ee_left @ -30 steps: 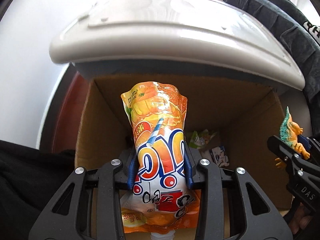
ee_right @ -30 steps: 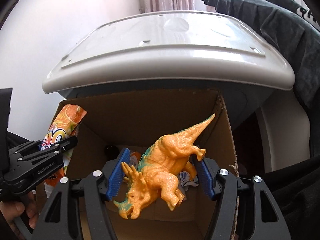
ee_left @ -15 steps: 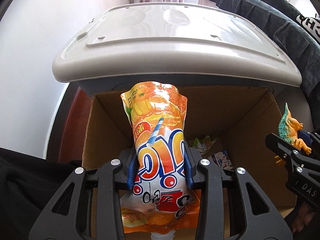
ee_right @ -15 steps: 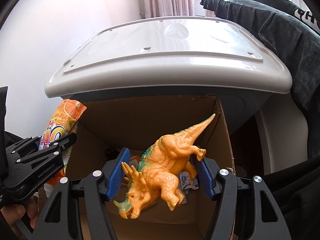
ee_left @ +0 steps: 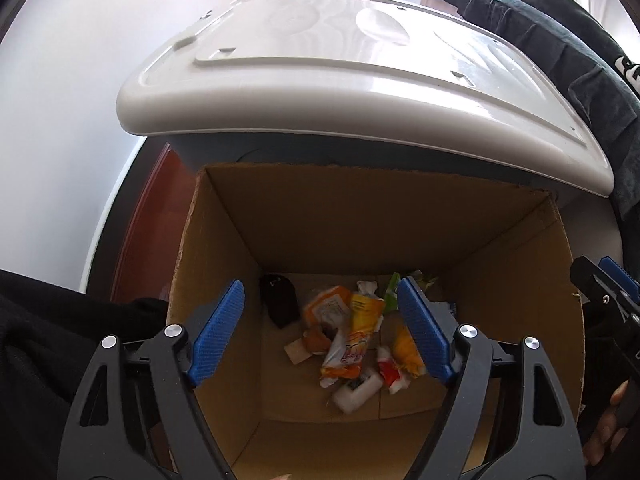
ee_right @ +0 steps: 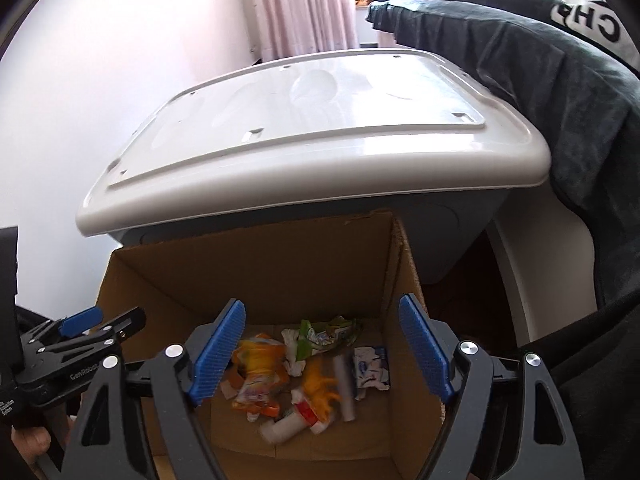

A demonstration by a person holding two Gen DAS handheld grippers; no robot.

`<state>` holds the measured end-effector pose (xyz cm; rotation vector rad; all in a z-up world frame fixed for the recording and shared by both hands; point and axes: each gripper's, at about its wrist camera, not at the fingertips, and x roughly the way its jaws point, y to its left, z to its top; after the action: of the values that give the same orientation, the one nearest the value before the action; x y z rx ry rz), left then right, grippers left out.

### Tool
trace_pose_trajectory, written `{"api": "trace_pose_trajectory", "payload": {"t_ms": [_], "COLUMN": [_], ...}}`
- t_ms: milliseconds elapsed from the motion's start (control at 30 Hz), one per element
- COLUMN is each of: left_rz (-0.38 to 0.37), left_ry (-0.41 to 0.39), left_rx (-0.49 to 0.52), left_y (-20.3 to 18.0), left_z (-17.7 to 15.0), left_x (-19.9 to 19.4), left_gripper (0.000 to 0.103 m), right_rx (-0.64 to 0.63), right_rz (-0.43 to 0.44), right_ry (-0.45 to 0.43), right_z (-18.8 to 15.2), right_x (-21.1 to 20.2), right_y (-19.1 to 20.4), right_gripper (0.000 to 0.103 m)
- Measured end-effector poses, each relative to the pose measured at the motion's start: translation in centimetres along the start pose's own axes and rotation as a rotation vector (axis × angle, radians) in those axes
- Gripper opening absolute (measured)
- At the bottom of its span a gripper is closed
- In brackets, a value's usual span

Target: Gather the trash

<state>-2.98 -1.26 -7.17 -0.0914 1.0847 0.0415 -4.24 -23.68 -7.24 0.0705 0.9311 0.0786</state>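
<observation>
Pale wall and pink curtain behind; glossy white plastic lid [ee_left: 360, 80] above open cardboard box [ee_left: 224, 248].

Left wrist view: left gripper [ee_left: 320, 332] over box, jaws opening, nothing between. Orange juice pouch [ee_left: 352, 344] on box floor among crumpled wrappers. Likely light, soft, slick foil; best pinched across flat middle.

Right wrist view: right gripper [ee_right: 320, 348] likewise opening, nothing between. Orange toy dinosaur [ee_right: 320, 388], blurred, down in box. Probably stiff, bumpy plastic; body the surest hold.
</observation>
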Motion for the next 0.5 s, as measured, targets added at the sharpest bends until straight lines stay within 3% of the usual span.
{"api": "trace_pose_trajectory", "payload": {"t_ms": [167, 300, 500], "left_rz": [0.012, 0.008, -0.022], "left_ry": [-0.006, 0.001, 0.009], "left_rx": [0.018, 0.014, 0.003], "left_y": [-0.43, -0.44, -0.27], "left_z": [0.24, 0.24, 0.36], "left_x": [-0.01, 0.14, 0.41], "left_gripper": [0.077, 0.077, 0.09], "right_rx": [-0.003, 0.0, 0.023], "right_rz": [-0.019, -0.035, -0.051], "right_ry": [-0.001, -0.015, -0.02], "right_z": [0.2, 0.32, 0.39], "right_x": [-0.02, -0.08, -0.05], "right_y": [-0.1, -0.25, -0.62], "right_gripper": [0.082, 0.091, 0.098]}}
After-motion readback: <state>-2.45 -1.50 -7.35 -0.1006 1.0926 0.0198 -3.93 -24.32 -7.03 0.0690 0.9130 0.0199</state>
